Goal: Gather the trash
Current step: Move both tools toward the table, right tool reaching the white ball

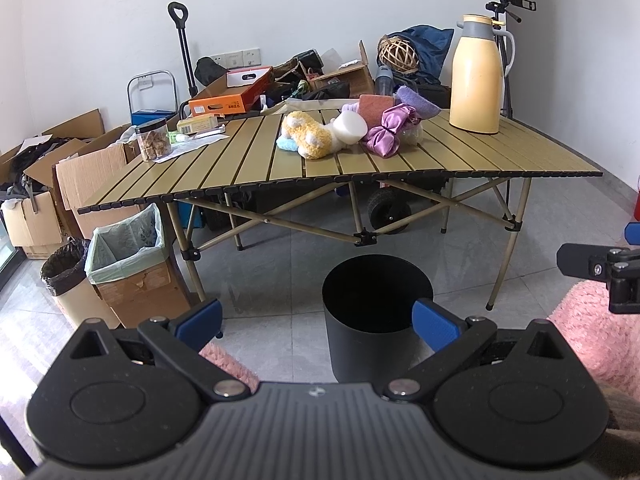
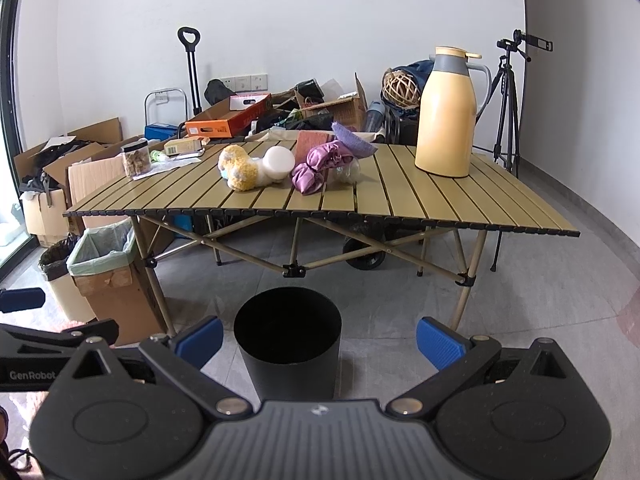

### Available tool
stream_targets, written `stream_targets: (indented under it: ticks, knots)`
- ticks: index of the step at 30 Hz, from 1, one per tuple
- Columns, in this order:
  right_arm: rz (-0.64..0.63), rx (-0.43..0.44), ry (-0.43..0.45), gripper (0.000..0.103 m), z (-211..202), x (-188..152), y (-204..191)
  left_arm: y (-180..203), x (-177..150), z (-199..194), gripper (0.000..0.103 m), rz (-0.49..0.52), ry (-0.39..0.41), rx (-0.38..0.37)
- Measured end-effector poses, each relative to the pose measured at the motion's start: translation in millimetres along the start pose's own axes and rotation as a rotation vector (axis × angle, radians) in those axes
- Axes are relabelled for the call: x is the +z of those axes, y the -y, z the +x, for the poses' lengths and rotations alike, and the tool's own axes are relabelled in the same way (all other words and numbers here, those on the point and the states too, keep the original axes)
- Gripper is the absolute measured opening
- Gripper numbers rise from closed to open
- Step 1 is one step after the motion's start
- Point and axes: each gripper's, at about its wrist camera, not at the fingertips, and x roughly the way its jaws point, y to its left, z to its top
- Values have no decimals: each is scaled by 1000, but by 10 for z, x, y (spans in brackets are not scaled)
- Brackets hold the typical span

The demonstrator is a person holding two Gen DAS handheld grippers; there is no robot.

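On the slatted folding table (image 1: 460, 152) (image 2: 440, 196) lies a heap of soft items: a yellow and white plush (image 1: 310, 136) (image 2: 240, 170), a white foam cylinder (image 1: 350, 128) (image 2: 278, 162), a purple satin bundle (image 1: 386, 132) (image 2: 316, 166), a pink sponge (image 1: 374, 106) and a lavender cloth (image 1: 416, 100). A round black bin (image 1: 360, 352) (image 2: 288, 364) stands on the floor in front of the table. My left gripper (image 1: 318, 320) hovers open near the bin, holding nothing. My right gripper (image 2: 319, 342) is open and empty beside it.
A tall yellow thermos (image 1: 476, 76) stands at the table's right, with a snack jar (image 1: 152, 140) and papers on its left. A cardboard box with a green liner (image 1: 128, 248) and a bag-lined bin (image 1: 66, 268) stand at the left. Behind are boxes and a tripod (image 2: 506, 108).
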Motion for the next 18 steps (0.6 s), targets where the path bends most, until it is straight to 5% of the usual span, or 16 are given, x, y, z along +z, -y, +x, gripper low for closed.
stream_targets:
  ticks: [18]
  knots:
    - [-4,19,74,103,430,335,79,-55,426,410,103,-14,43,33]
